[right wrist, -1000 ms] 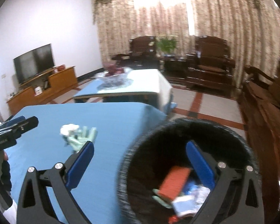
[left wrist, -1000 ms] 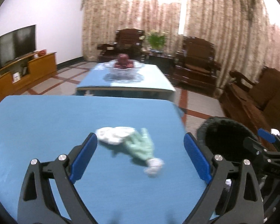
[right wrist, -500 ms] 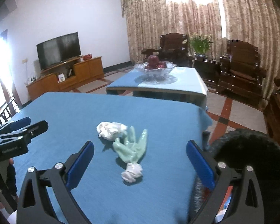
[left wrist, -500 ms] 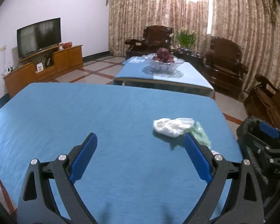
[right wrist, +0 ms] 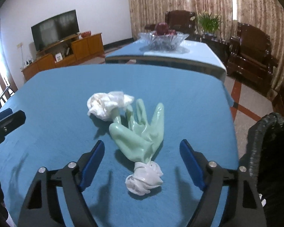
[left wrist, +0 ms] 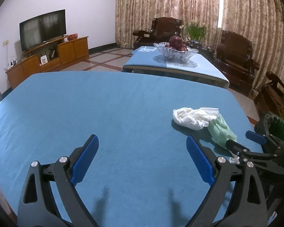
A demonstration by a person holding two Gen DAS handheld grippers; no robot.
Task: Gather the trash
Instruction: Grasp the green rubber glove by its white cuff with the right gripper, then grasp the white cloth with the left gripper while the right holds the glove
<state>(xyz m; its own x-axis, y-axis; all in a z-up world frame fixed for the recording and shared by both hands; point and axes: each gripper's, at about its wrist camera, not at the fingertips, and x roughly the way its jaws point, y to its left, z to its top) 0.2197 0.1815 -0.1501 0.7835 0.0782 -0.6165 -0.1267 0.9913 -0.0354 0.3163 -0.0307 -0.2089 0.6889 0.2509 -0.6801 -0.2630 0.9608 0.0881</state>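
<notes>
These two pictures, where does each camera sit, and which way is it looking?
Left wrist view: sits on the left gripper, looking forward and down over the blue table; its own open fingers show, with the right gripper at the right edge.
Right wrist view: sits on the right gripper, aimed at the green glove; its closing fingers straddle the glove without touching it, and the left gripper's tip shows at the left edge.
Both share: white crumpled tissue, glove, black bin, fruit bowl, television.
</notes>
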